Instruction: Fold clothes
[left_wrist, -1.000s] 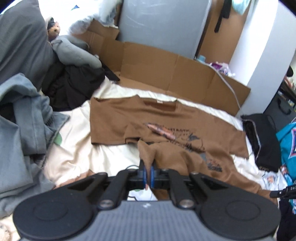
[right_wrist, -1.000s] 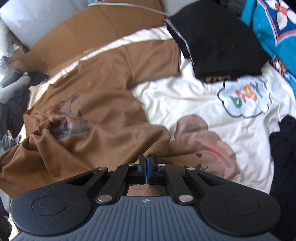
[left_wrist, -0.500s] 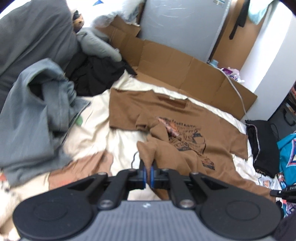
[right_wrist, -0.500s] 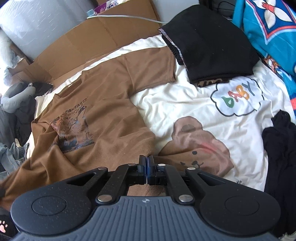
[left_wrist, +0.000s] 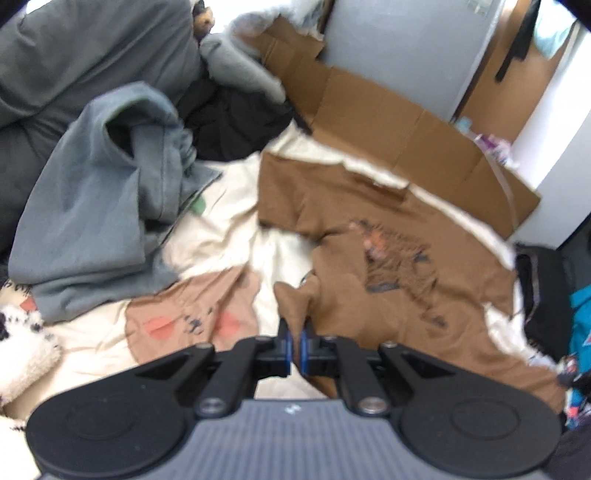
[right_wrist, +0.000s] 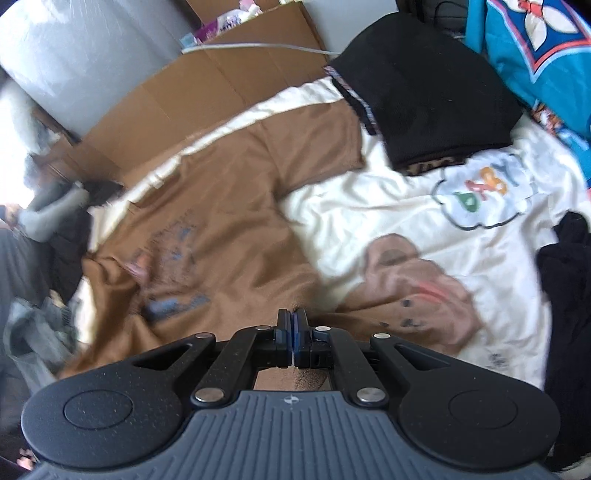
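Both the left gripper (left_wrist: 294, 345) and right gripper (right_wrist: 294, 334) pinch the brown printed cotton T-shirt's (left_wrist: 399, 266) hem, apparently; it lies unfolded mid-bed (right_wrist: 369, 206).

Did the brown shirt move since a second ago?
Yes. The brown shirt, pinched by the left gripper, has been pulled flatter and away from the cardboard, toward the camera; its bunched fold has opened out.

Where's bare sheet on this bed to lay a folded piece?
Two patches: between the brown T-shirt and the grey sweatshirt, over the bear print; and right of the shirt, below the folded black garment, around the cloud print. Crowded: the grey and black heap at left, and the teal fabric at the right edge.
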